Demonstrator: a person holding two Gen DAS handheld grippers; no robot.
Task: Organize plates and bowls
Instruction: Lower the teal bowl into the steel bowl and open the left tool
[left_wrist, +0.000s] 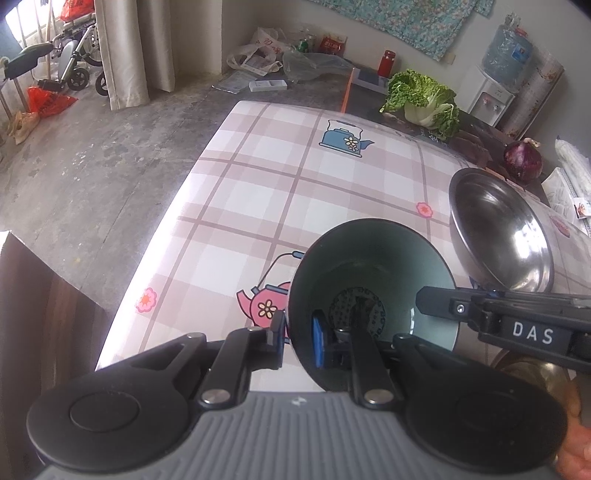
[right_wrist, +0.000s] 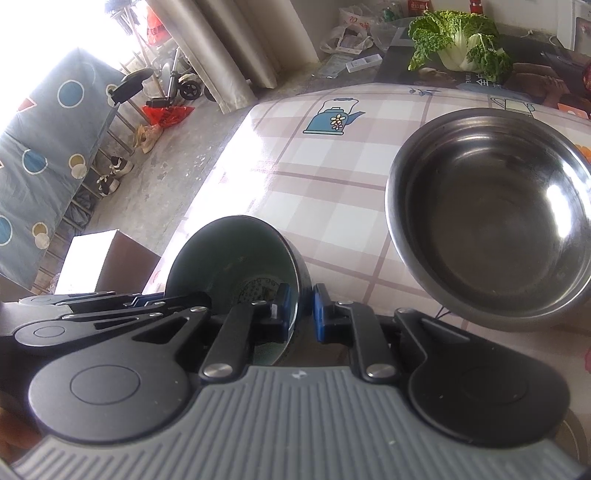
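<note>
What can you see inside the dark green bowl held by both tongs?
Inside the dark green bowl: a round patterned base and one blue pad of each pair of tongs, left tongs, right tongs. The pads cover part of the bottom.

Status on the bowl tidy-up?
Nothing stacked yet. In hand: both tongs, left and right, clamp the dark ceramic bowl's rim, one on each side. Left: nest it with the steel bowl, empty on the checked tablecloth.

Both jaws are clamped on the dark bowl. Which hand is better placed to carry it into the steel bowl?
Right. The right gripper holds the dark bowl at the rim nearest the steel bowl, which lies open just ahead; the left gripper grips the far rim.
</note>
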